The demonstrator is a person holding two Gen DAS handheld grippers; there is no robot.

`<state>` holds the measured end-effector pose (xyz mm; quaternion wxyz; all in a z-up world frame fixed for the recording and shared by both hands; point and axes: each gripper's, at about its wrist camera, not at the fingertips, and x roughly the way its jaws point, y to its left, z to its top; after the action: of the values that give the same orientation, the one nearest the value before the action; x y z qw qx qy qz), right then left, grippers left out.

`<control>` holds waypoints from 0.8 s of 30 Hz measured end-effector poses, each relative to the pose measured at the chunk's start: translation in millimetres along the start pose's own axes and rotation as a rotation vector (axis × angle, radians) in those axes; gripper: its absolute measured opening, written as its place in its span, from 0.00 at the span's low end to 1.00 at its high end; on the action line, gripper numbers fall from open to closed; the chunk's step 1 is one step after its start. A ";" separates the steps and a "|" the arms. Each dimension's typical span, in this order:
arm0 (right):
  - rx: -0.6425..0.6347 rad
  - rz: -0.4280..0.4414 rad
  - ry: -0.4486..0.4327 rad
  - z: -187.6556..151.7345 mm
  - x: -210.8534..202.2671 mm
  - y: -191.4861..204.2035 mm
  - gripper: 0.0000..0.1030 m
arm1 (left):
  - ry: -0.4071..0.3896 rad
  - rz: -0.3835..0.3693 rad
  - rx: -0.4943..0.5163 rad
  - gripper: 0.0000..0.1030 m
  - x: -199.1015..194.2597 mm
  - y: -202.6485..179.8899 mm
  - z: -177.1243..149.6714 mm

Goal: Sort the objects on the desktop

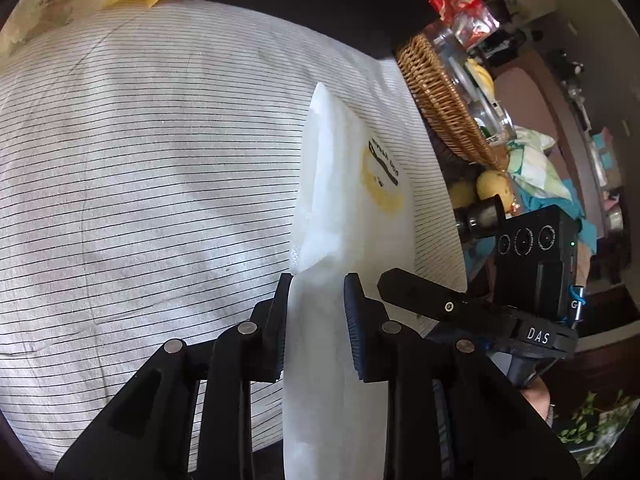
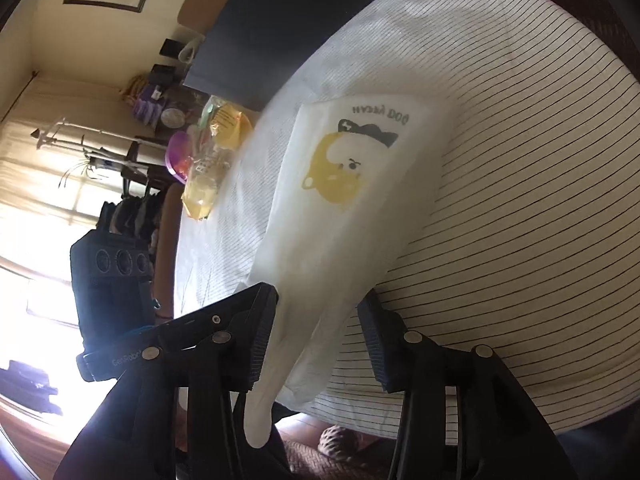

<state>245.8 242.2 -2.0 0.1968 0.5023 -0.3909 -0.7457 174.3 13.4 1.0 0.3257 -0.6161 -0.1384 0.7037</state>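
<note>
Left wrist: left gripper (image 1: 316, 320) pinches white bag (image 1: 340, 184) (striped cloth (image 1: 140, 160) beneath).

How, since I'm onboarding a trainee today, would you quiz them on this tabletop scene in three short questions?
1. True or false: the left gripper has its jaws on either side of the white pack.
2. What lies under the pack? A) a striped cloth B) a wicker basket C) bare wood
3. Fill in: the dog print on the pack is mostly ___ in colour.

Key: 1 true; 2 A; 3 yellow.
</note>
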 end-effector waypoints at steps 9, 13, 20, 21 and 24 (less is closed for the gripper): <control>-0.103 -0.019 -0.046 -2.2 -7.7 22.6 0.16 | -0.044 -0.029 -0.019 0.16 -13.3 -1.6 -5.0; -0.072 -0.031 -0.041 -1.8 -11.5 18.3 0.19 | -0.048 -0.030 -0.041 0.16 -14.6 2.2 -4.8; -0.018 -0.083 -0.084 2.2 -25.1 4.3 0.31 | -0.018 0.014 -0.031 0.30 -6.5 1.5 -4.0; -0.016 -0.098 -0.088 3.4 -27.4 3.0 0.37 | -0.022 0.035 -0.027 0.34 -8.3 0.8 -3.1; -0.016 -0.109 -0.118 8.4 -38.7 0.7 0.43 | -0.044 0.076 0.007 0.52 -19.0 -2.6 1.3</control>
<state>254.3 271.5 23.2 0.1363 0.4764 -0.3679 -0.7868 174.3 3.7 17.5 0.2978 -0.6041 -0.1198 0.7294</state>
